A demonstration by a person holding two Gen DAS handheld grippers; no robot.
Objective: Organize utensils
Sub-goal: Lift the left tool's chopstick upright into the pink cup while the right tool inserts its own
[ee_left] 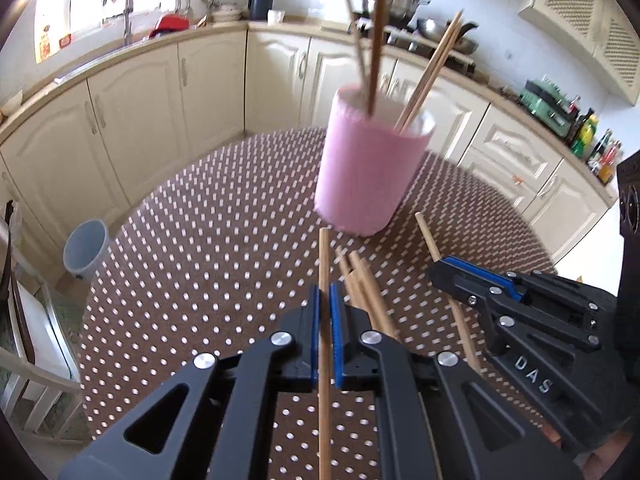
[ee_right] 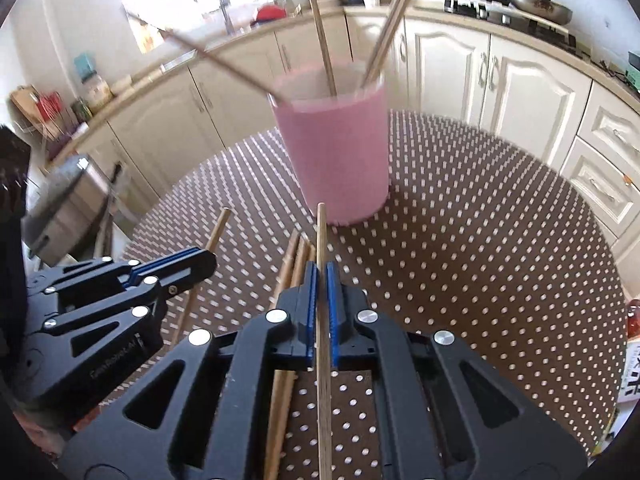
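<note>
A pink cup (ee_left: 366, 164) (ee_right: 338, 148) stands on the dotted brown table with several wooden chopsticks leaning in it. My left gripper (ee_left: 325, 292) is shut on one chopstick (ee_left: 324, 256) that runs lengthwise between its blue pads, lifted just short of the cup. My right gripper (ee_right: 321, 272) is shut on another chopstick (ee_right: 321, 232) the same way. Each gripper shows in the other's view: the right gripper (ee_left: 444, 270) on the right side, the left gripper (ee_right: 206, 258) on the left side. A few loose chopsticks (ee_left: 362, 284) (ee_right: 294, 264) lie on the table between the two grippers.
The round table (ee_left: 200, 240) (ee_right: 480, 220) has a brown cloth with white dots. Cream kitchen cabinets (ee_left: 160, 100) and a counter curve behind it. A grey bin (ee_left: 86, 250) stands on the floor at left, a chair (ee_left: 36, 360) at the table's left edge.
</note>
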